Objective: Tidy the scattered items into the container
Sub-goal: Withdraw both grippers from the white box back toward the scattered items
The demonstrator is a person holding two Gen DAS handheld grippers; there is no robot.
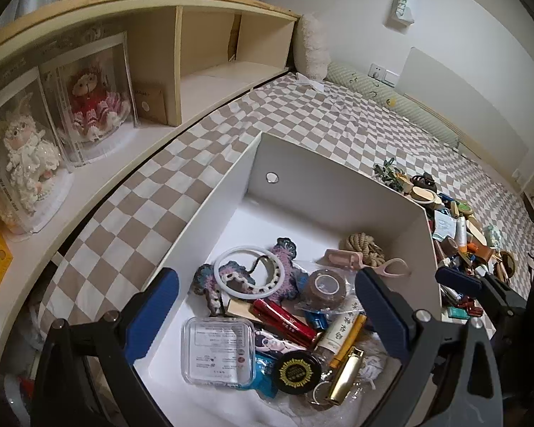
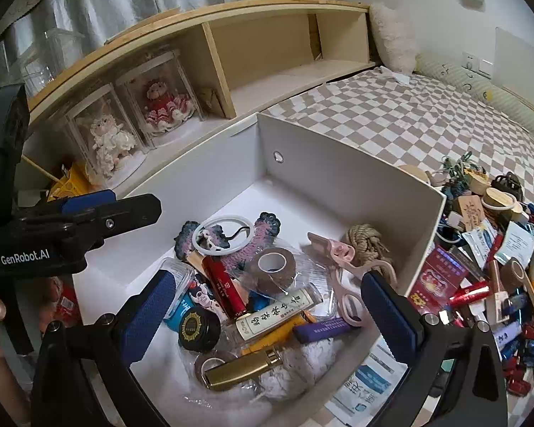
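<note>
A white box sits on a bed with a brown-and-white checked cover, and both grippers hang over its near end. The left gripper has its jaws wide apart with nothing between them; the right gripper likewise has its jaws spread and empty.

Inside the box lie a white ring on a crocheted piece, a roll of brown tape, a red tube, a clear plastic case, a round black lid, a gold lighter, a pink eyelash curler and a knot of rope in the far right corner.

To the right of the box, on the bed cover, a heap of small things lies scattered: packets, tubes, round wooden lids and a red packet close against the box wall.

To the left, a wooden shelf holds two dolls in clear cases.
</note>
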